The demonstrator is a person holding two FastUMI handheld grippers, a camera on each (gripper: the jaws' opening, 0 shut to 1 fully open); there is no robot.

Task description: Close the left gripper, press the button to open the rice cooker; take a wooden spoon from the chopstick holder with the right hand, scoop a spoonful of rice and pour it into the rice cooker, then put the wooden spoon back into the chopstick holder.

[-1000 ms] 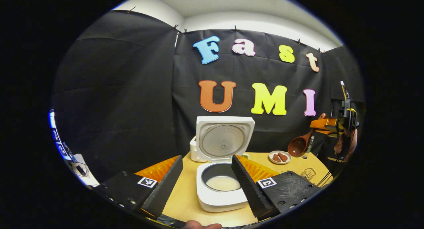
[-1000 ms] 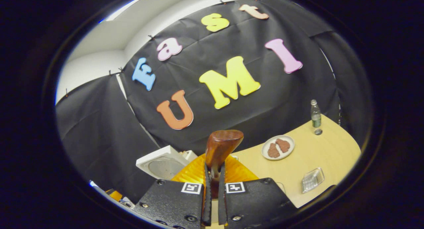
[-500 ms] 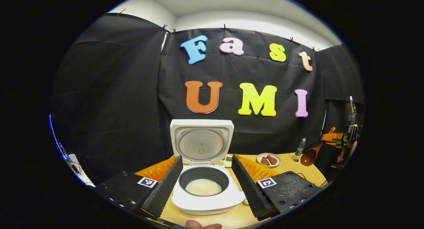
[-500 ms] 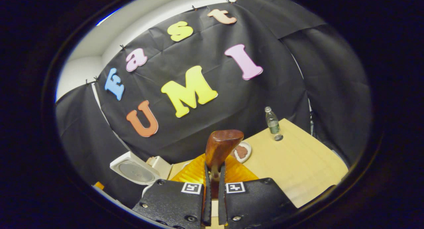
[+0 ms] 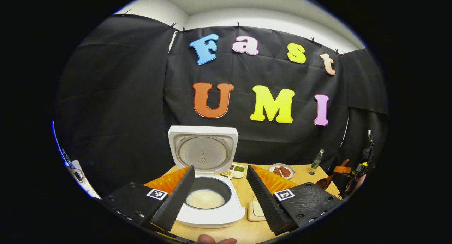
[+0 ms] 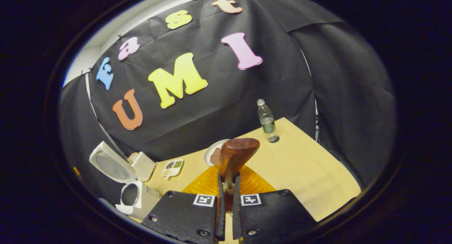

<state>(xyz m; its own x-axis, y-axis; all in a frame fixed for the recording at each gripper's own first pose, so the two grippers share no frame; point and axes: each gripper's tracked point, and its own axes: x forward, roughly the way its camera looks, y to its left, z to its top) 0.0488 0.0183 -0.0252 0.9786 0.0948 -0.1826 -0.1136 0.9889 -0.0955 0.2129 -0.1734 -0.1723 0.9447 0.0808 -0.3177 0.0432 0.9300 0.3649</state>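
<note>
The white rice cooker (image 5: 212,215) stands open with its lid (image 5: 203,150) upright and white rice (image 5: 205,198) in the dark pot. My left gripper (image 5: 220,168) hangs open just in front of it, one finger on each side of the pot. My right gripper (image 6: 226,180) is shut on the handle of the wooden spoon (image 6: 236,155), whose bowl sticks up past the fingertips. In the left gripper view, the right gripper (image 5: 355,171) and the wooden spoon (image 5: 324,182) sit low at the far right, away from the cooker. The rice cooker (image 6: 136,200) lies at the lower left of the right gripper view.
On the wooden table (image 6: 310,173) stand a water bottle (image 6: 265,117) with its cap (image 6: 273,138) beside it, a plate of brown food (image 5: 281,170) and a small divided dish (image 5: 233,170). A pale square object (image 5: 255,212) lies right of the cooker. A fingertip (image 5: 215,240) shows at the bottom edge.
The right gripper with the spoon has dropped and drawn away to the right of the cooker, swinging towards the bottle side. The cooker has slid left between the left gripper's fingers.
</note>
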